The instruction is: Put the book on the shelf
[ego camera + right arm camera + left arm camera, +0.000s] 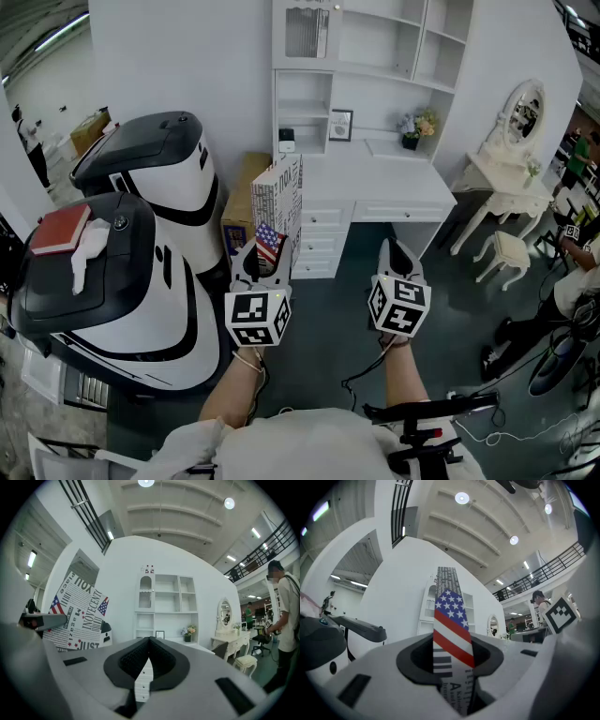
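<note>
The book [279, 208] has a newspaper-print cover with a stars-and-stripes flag. My left gripper [265, 265] is shut on its lower edge and holds it upright in front of the white desk [394, 183]. In the left gripper view the book's spine [449, 620] stands between the pads of the left gripper [451, 660]. My right gripper [397, 259] hovers to the right of the book, shut and holding nothing. From the right gripper [149, 644] the book [75, 613] shows at the left and the white shelf unit [166, 599] straight ahead. The shelf unit [361, 42] rises above the desk with open compartments.
Two large white-and-black machines [122, 272] fill the left, one with a red book [59, 231] and a cloth on top. A cardboard box [244, 202] stands beside the desk. A picture frame [341, 124] and flowers [419, 127] sit on the desk. A vanity table [506, 183] and stool [511, 248] stand right.
</note>
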`<state>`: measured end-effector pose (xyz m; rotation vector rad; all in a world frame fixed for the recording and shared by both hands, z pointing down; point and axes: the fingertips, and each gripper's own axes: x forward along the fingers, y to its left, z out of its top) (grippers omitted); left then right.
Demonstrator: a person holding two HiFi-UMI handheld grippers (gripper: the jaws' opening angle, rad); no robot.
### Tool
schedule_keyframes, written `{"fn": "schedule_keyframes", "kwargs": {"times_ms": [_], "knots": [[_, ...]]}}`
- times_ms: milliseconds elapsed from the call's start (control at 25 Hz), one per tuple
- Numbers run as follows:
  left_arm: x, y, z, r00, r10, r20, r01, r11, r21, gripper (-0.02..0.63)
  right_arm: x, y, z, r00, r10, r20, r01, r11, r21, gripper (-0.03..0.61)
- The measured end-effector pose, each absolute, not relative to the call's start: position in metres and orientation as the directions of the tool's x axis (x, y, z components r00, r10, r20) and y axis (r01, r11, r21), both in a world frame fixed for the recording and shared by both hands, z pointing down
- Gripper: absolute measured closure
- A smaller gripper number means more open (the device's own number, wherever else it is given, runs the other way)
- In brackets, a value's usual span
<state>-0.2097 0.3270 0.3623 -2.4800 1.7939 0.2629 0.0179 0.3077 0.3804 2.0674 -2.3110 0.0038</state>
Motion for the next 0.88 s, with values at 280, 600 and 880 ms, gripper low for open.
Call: {"fn": "schedule_keyframes", "kwargs": {"times_ms": [280, 600, 880], "knots": [[-0.220, 0.323, 0.361, 0.318, -0.931, -0.181, -0.943, -0.331, 0.043, 0.456, 0.008, 0.305, 0.378, -0.114, -0.993, 0.018, -0.993, 0.114, 0.023, 0.557], [-0.236, 0.313, 0.366, 0.343, -0.923, -0.171, -0.934, -0.354, 0.037, 0.456, -0.007, 0.303, 0.383, -0.092, -0.996, 0.021, -0.995, 0.093, 0.021, 0.557], [-0.237, 0.303, 0.370, 0.364, -0.917, -0.165, -0.927, -0.374, 0.034, 0.456, -0.002, 0.297, 0.393, -0.063, -0.997, 0.039, -0.998, 0.063, -0.017, 0.557]]}}
